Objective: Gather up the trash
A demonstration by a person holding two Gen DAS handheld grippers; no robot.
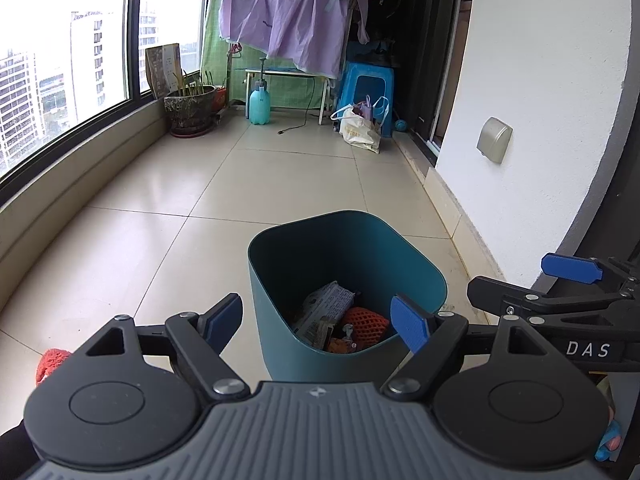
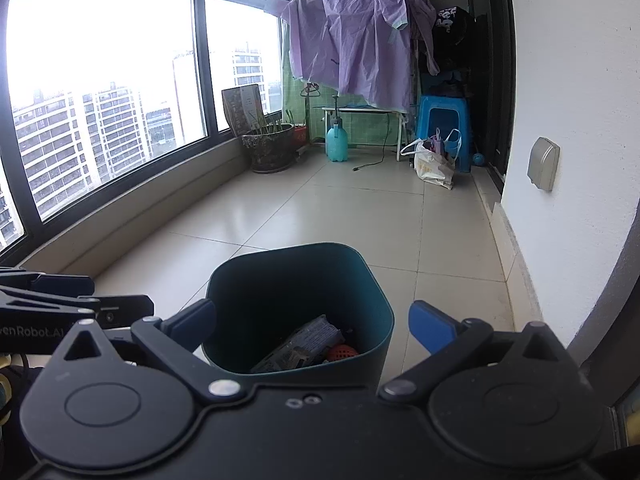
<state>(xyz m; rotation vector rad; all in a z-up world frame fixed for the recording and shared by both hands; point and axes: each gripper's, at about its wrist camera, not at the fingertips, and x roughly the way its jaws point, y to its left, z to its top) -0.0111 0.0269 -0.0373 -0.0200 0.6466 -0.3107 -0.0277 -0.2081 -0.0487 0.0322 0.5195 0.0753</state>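
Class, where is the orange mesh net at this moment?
In both wrist views the orange mesh net lies inside the teal bin, right of the printed wrapper.

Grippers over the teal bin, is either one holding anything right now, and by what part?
Nothing is held. The left gripper and right gripper are both open and empty above the teal bin, with the trash lying inside it.

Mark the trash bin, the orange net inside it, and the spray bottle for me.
trash bin [image 1: 276, 320]: left wrist view, front outer wall.
orange net [image 1: 366, 322]: left wrist view, mesh middle.
spray bottle [image 2: 336, 144]: right wrist view, bottle body.
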